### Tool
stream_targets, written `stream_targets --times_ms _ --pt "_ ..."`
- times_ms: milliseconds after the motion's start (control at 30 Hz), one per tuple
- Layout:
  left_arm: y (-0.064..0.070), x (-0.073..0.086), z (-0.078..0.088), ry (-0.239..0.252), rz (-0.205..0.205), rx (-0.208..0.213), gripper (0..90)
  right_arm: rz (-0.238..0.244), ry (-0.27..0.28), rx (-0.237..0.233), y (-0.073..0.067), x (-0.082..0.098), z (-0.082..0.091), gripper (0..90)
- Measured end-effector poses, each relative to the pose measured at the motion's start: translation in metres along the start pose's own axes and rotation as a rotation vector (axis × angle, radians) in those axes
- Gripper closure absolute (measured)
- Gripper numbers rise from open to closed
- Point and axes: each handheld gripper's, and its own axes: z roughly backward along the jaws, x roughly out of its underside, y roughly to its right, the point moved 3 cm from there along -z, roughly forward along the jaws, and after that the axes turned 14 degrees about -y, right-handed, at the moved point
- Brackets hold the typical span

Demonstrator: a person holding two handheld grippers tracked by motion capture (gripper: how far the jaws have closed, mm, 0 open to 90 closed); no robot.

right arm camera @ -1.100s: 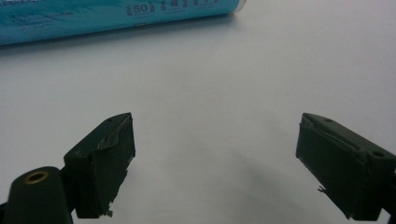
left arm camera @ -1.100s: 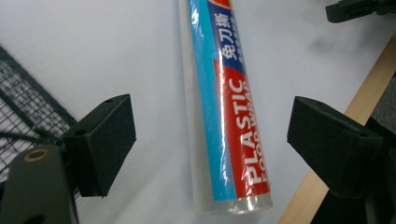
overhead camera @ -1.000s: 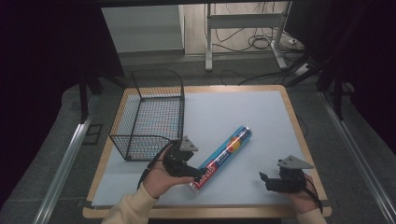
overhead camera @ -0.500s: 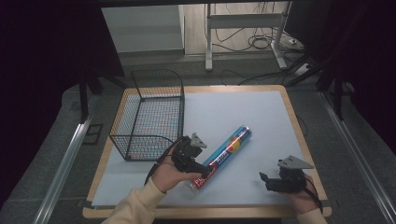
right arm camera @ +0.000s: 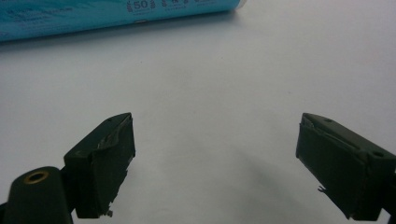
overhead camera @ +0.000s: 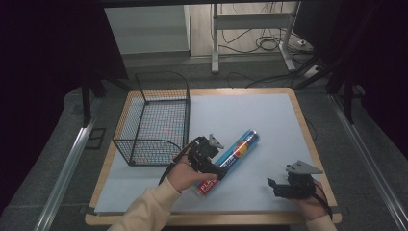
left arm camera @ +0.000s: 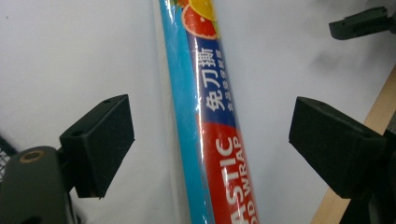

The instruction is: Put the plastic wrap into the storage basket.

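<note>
A blue and red roll of plastic wrap [overhead camera: 240,148] lies slantwise on the white mat [overhead camera: 250,110]. My left gripper [overhead camera: 215,166] hangs over the roll's near half. In the left gripper view the roll [left arm camera: 205,116] runs between the two black jaws of that gripper [left arm camera: 215,121]. Its jaws have just been opening, and a gap shows on both sides of the roll. My right gripper [overhead camera: 275,188] rests near the mat's front right corner, open, with bare mat between its jaws [right arm camera: 215,140]. The roll [right arm camera: 116,14] lies beyond them.
A black wire basket [overhead camera: 154,120] stands on the left side of the mat, close to my left hand. The table's wooden edge [overhead camera: 308,130] frames the mat. Bare mat stretches behind and to the right of the roll.
My left hand has moved right, from beside the roll to over it, and the jaws now straddle the roll. The right gripper has stayed put.
</note>
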Motion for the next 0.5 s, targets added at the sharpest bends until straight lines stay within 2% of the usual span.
stream_targets --times_ms 267,500 --pt "0.006 -0.022 -0.006 -0.018 -0.02 -0.005 14.9 0.003 -0.004 -0.001 -0.001 0.0 0.0 11.8" --pt "0.003 -0.035 -0.018 -0.066 -0.025 -0.025 14.5 0.002 -0.004 0.001 0.0 0.0 0.0 11.8"
